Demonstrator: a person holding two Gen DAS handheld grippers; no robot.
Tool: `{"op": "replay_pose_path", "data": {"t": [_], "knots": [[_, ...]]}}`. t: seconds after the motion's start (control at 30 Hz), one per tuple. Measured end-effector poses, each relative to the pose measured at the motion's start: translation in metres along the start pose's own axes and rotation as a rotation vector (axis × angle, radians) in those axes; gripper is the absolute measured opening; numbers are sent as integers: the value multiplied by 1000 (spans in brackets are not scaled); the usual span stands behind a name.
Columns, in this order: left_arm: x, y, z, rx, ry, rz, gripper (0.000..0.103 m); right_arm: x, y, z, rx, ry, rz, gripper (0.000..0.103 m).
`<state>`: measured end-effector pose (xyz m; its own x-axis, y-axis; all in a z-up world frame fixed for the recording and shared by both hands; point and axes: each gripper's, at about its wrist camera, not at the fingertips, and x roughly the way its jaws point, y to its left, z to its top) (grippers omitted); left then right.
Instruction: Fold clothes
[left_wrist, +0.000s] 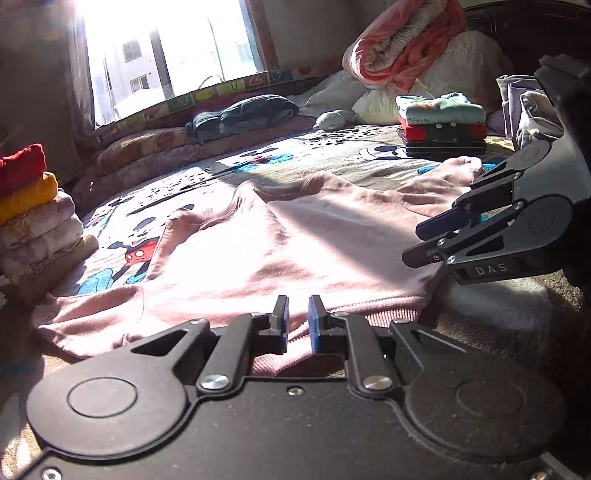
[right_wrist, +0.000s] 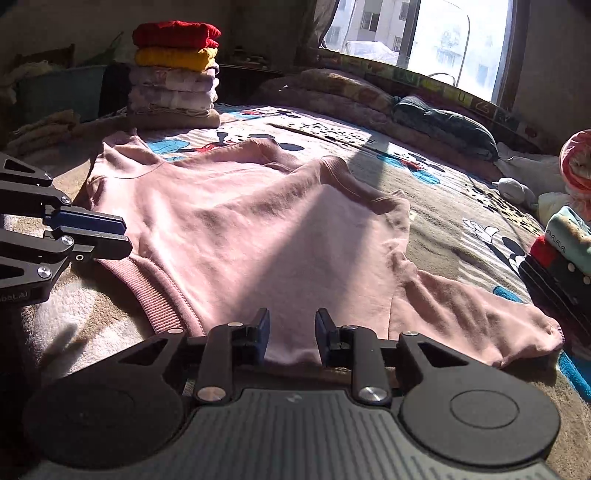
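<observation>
A pink sweatshirt (right_wrist: 258, 229) lies spread flat on the cartoon-print bedspread (right_wrist: 443, 206), ribbed hem toward me and sleeves out to the sides. My left gripper (left_wrist: 298, 325) sits at the hem (left_wrist: 373, 315). Its blue pads (left_wrist: 283, 325) are almost together, with a small fold of ribbed cloth filling the narrow gap. In the right wrist view the left gripper (right_wrist: 125, 236) shows at the hem's left corner. My right gripper (right_wrist: 291, 332) is at the hem's other corner, with its fingers (right_wrist: 263, 332) apart and cloth lying between them untouched. The right gripper (left_wrist: 412, 243) also appears in the left wrist view.
A tall stack of folded clothes (right_wrist: 173, 74) topped by red and yellow knits stands at the bed's far left corner. A second folded stack (left_wrist: 443, 125) sits to the right, near pillows and a rolled orange blanket (left_wrist: 402, 44). A dark garment (right_wrist: 443, 125) lies below the window.
</observation>
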<state>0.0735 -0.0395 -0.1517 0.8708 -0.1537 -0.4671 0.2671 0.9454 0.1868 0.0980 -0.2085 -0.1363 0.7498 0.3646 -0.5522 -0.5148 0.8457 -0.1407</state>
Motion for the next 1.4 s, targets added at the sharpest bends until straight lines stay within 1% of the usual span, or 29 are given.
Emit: {"op": "replay_pose_path", "data": {"t": [0.07, 0.1, 0.17, 0.2, 0.27, 0.3, 0.37, 0.43, 0.5, 0.53, 0.57, 0.63, 0.67, 0.73, 0.77, 0.8, 0.87, 0.93, 0.97, 1.0, 1.03, 1.1, 1.13, 1.17, 1.2, 1.23, 1.27, 1.37, 1.4], "knots": [[5, 19, -7, -82, 19, 22, 12, 9, 15, 3, -20, 4, 32, 31], [6, 24, -14, -122, 49, 14, 11, 13, 22, 3, -28, 9, 47, 31], [1, 25, -32, -129, 58, -19, 11, 18, 22, -4, -5, 48, 55, 31], [-3, 26, -39, -131, 60, -30, 13, 20, 22, -7, 8, 66, 59, 31], [-12, 25, -40, -129, 46, -23, 14, 12, 18, -4, 49, 66, 55, 33], [-17, 25, -40, -129, 39, -20, 16, 9, 21, -7, 48, 64, 54, 33], [-26, 26, -40, -128, 20, -12, 16, 5, 26, -11, 46, 62, 51, 35], [-31, 27, -32, -135, -30, 2, 16, 3, 33, -13, 21, 66, 40, 37], [-34, 29, -25, -138, -77, 15, 16, 2, 37, -14, 11, 61, 28, 37], [-31, 31, -22, -135, -76, 15, 20, 1, 38, -15, 12, 57, 24, 37], [-21, 35, -26, -145, -31, 15, 25, 1, 38, -15, 13, 53, 21, 37], [-2, 43, -34, -166, 60, 14, 46, -1, 37, -16, 15, 45, 17, 38], [4, 47, -38, -182, 89, 9, 47, -1, 37, -16, 16, 42, 15, 39], [-4, 57, -44, -249, 52, -28, 48, -3, 37, -16, 18, 29, 14, 40], [-9, 62, -41, -268, 48, -39, 48, -4, 38, -15, 17, 22, 11, 41], [-15, 67, -37, -289, 23, -34, 47, -6, 40, -14, 11, 10, 7, 41], [-28, 83, -31, -355, -46, 7, 45, -8, 46, -9, -7, -24, 6, 40], [-35, 109, -29, -478, -114, 13, 45, -9, 54, -2, -31, -66, 14, 40], [-35, 117, -26, -498, -136, 8, 45, -9, 62, 4, -45, -92, 25, 39], [-30, 122, -23, -486, -147, 7, 45, -7, 70, 10, -59, -117, 38, 39], [-25, 125, -21, -470, -155, 4, 42, -1, 79, 16, -73, -128, 56, 39], [-9, 128, -22, -417, -139, -5, 38, 12, 97, 29, -99, -150, 93, 37], [1, 128, -28, -382, -85, 13, 37, 18, 106, 35, -113, -159, 111, 37], [13, 127, -36, -329, 18, 43, 37, 25, 114, 39, -124, -157, 128, 37], [22, 127, -45, -289, 87, 64, 38, 33, 121, 42, -135, -147, 147, 37], [19, 128, -52, -295, 52, 56, 38, 47, 128, 41, -149, -70, 183, 37], [16, 129, -56, -298, 19, 47, 38, 59, 134, 41, -162, -2, 214, 40], [0, 132, -41, -284, -64, 20, 36, 52, 138, 43, -187, -1, 216, 40], [-4, 134, -36, -287, -93, 9, 36, 49, 139, 45, -195, 0, 217, 38]]}}
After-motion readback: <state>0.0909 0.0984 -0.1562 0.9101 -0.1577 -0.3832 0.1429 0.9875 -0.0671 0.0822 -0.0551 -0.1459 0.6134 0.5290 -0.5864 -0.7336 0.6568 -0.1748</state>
